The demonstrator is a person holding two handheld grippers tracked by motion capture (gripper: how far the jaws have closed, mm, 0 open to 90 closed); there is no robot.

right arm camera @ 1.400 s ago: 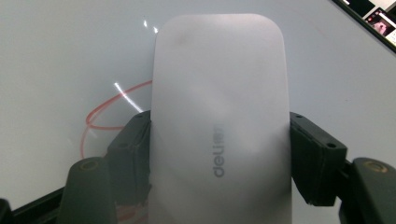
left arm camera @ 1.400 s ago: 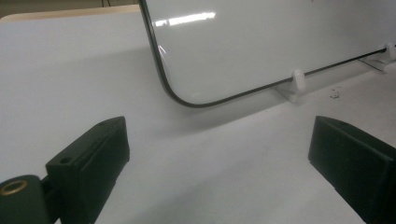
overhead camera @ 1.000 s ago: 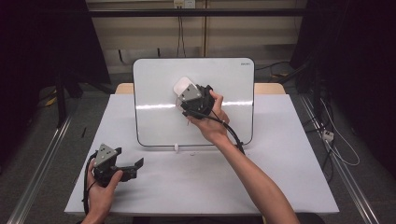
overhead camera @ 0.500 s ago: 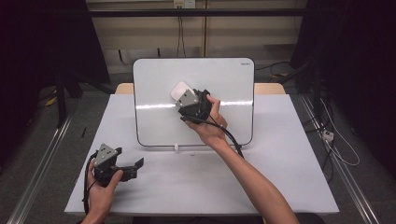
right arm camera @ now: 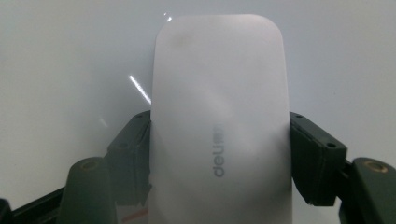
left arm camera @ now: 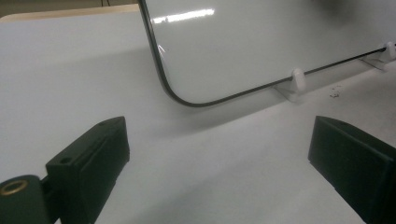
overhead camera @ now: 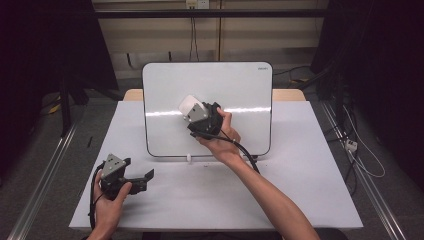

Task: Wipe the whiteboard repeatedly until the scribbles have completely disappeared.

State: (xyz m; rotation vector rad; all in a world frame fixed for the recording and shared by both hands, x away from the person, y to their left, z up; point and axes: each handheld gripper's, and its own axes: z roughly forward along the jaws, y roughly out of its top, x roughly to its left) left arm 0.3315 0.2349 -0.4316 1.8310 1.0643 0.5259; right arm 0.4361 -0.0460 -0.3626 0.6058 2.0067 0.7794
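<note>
A white whiteboard (overhead camera: 240,90) stands upright at the back of the table; its surface looks blank. My right gripper (overhead camera: 194,112) is shut on a white board eraser (overhead camera: 188,105) and holds it against the board's left-centre. In the right gripper view the eraser (right arm camera: 219,130) sits squeezed between both black jaws, its grey logo facing the camera, with the board (right arm camera: 70,70) right behind it. My left gripper (overhead camera: 142,179) rests low at the table's front left, open, nothing between its jaws. The left gripper view shows the board's lower corner (left arm camera: 261,42) ahead.
The board stands on small white feet (overhead camera: 189,157) (left arm camera: 298,79). The white table top (overhead camera: 200,200) spreads in front of it. A black cable (overhead camera: 247,155) trails from the right gripper along the forearm. Dark curtains flank both sides, and metal rails run along the floor.
The right gripper has slid the eraser down and slightly left across the board. The left gripper has stayed where it was.
</note>
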